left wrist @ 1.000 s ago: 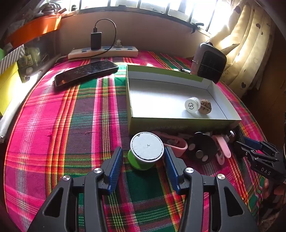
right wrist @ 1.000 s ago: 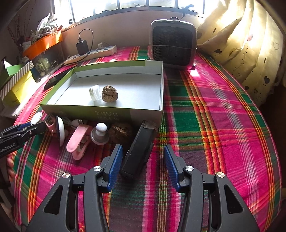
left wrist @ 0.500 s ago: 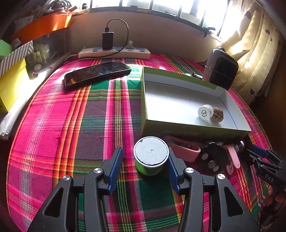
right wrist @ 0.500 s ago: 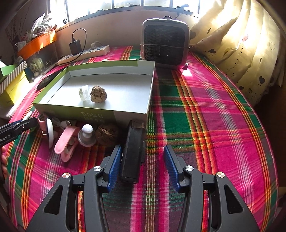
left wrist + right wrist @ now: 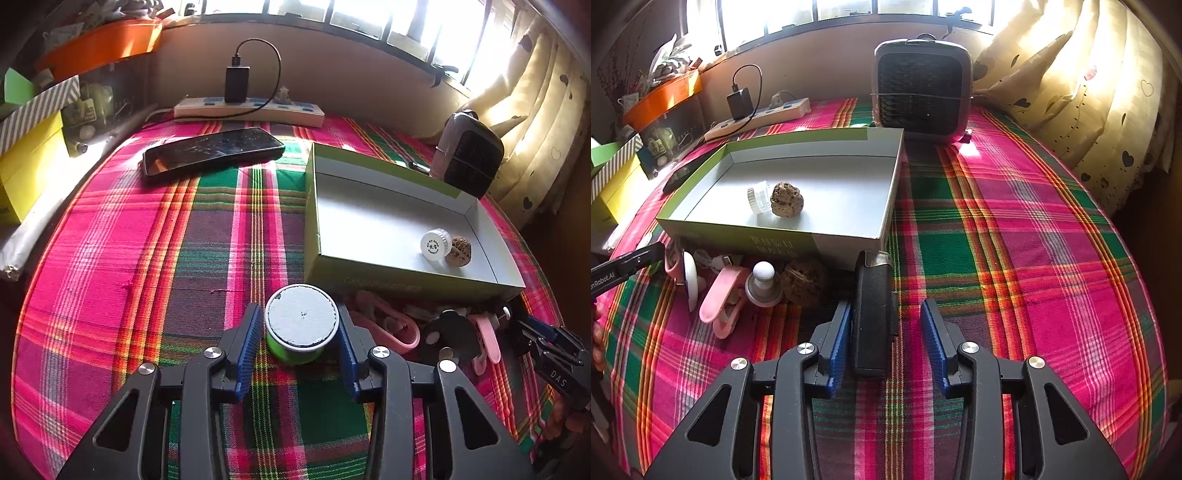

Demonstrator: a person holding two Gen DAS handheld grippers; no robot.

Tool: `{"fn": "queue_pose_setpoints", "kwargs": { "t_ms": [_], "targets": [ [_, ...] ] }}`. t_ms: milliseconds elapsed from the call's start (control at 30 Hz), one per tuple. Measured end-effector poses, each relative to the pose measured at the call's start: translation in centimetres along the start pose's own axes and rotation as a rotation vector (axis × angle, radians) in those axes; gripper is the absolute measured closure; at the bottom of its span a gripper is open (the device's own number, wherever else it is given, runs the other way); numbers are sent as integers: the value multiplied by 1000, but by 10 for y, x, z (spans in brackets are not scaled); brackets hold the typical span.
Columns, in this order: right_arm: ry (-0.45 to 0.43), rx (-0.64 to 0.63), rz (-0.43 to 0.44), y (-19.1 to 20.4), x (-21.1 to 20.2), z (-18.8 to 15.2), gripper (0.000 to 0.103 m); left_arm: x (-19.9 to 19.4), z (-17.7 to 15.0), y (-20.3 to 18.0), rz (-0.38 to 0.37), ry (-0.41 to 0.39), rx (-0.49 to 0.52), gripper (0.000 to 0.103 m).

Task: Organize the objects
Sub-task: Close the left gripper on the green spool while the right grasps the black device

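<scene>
1. Here, a green tub with a grey-white lid [image 5: 301, 325] stands on the plaid tablecloth [image 5: 147, 258], just in front of the near wall of the green cardboard box [image 5: 406, 284].
2. The left gripper [image 5: 301, 332] has just been closing; both blue pads now press the tub's sides.
3. A black rectangular case [image 5: 873, 314] lies between the right gripper's [image 5: 886, 332] fingers, which have just been closing: the left pad touches it, the right pad stands apart.
4. Inside the box lie a white-capped bottle [image 5: 436, 244] and a walnut [image 5: 459, 255], touching.
5. A phone [image 5: 212, 149] lies beyond, near a power strip [image 5: 249, 110].
</scene>
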State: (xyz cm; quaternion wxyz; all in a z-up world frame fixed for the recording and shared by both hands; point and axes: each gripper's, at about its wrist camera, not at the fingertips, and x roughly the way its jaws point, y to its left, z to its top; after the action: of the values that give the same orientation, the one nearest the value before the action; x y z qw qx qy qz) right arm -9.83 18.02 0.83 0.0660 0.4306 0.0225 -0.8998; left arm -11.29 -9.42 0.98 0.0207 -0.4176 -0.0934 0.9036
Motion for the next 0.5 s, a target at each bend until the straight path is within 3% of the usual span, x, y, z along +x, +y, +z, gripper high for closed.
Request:
{"fn": "queue_pose_setpoints", "kwargs": {
  "t_ms": [200, 500],
  "targets": [
    [-2, -2, 1, 1, 0, 0, 78, 0, -1, 1, 5, -5, -8, 73],
    [-2, 1, 4, 1, -1, 0, 78, -3, 0, 1, 15, -18, 6, 78]
  ]
}}
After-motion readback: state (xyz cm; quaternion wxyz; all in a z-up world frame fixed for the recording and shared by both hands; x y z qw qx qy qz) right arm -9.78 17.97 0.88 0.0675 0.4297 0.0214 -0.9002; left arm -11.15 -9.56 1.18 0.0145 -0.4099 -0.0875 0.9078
